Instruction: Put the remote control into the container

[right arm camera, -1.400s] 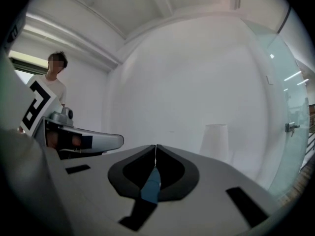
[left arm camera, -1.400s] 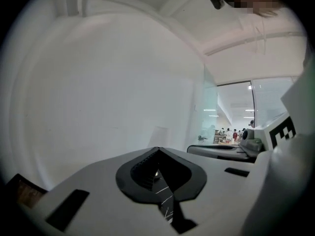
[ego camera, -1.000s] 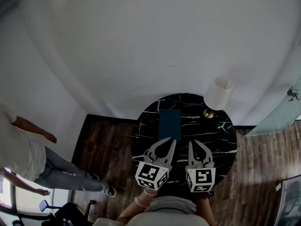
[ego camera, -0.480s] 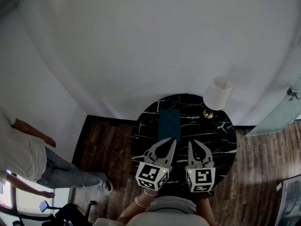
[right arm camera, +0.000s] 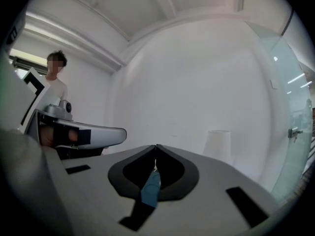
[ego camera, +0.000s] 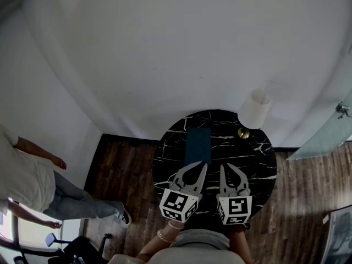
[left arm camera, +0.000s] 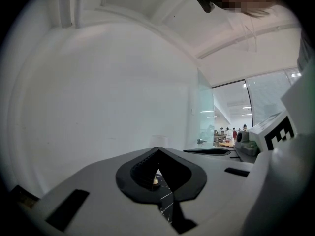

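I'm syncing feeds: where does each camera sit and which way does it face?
Head view: on the head, steeply down at the table; left gripper, right gripper, a wrist show.
Left gripper view: on it, facing the wall; shut fingers show.
Right gripper view: likewise; shut fingers frame the teal item.
Shared: lamp, head and right gripper views.

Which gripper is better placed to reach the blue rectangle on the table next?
Left, probably. In the head view the left gripper ends, fingers shut, right at the near edge of the blue rectangle; the right gripper, also shut, sits off to its side. Either must open first.
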The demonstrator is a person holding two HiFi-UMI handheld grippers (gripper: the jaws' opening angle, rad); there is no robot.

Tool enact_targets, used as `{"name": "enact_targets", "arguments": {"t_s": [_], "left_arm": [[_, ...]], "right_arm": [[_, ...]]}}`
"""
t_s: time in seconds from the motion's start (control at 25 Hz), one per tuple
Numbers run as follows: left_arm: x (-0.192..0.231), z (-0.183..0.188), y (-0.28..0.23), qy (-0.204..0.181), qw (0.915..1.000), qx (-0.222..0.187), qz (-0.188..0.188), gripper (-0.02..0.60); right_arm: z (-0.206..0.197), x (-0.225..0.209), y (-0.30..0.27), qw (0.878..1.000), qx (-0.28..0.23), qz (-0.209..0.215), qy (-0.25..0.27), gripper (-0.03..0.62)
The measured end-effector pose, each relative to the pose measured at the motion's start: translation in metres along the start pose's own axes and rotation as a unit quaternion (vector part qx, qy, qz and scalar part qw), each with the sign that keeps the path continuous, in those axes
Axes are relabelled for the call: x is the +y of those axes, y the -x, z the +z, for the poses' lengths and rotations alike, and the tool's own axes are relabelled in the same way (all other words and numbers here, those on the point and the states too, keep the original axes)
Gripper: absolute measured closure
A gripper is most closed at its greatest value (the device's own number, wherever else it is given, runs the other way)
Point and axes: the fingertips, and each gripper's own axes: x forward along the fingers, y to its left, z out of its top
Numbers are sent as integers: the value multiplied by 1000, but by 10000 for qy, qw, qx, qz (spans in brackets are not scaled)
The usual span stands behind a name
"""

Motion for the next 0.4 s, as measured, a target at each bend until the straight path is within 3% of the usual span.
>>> {"name": "enact_targets", "arguments": {"t_s": [0.4], "left_arm": [[-4,2,1,2,10000,-6,38,574]], "right_arm": [[2,-2,2,10000,-10,56,16,582]]}}
